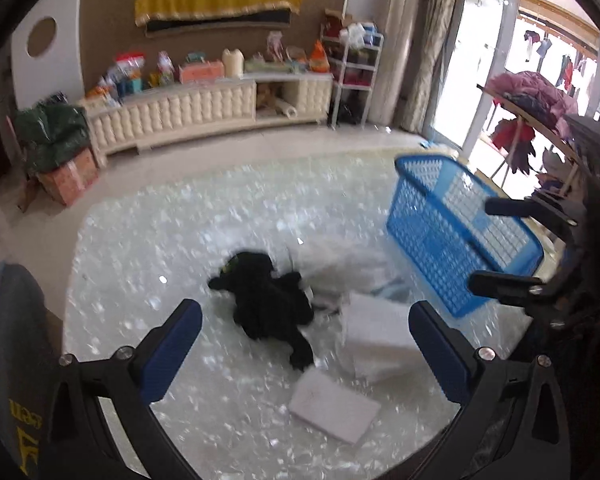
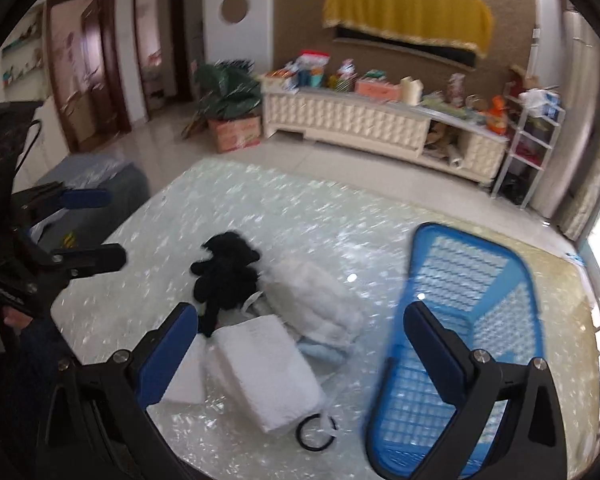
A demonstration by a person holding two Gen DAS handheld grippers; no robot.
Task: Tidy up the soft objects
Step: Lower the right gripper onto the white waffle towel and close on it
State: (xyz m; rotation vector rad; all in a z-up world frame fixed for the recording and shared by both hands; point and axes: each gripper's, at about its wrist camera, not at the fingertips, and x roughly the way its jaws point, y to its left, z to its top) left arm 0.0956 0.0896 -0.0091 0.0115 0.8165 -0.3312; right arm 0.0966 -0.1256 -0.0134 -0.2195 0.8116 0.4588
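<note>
Both grippers are held above the shimmering table (image 1: 180, 240) with fingers spread wide; nothing is gripped by the left gripper (image 1: 304, 344) or the right gripper (image 2: 300, 344). A black plush toy (image 1: 268, 300), fluffy white bundle (image 2: 316, 300) and folded white towel (image 2: 264, 372) are clustered mid-table. The blue basket (image 1: 452, 248) is seen just beside them.

Both wrist views look down from above the table (image 1: 148, 240), facing the far wall, sharing the blue basket (image 1: 452, 232).
</note>
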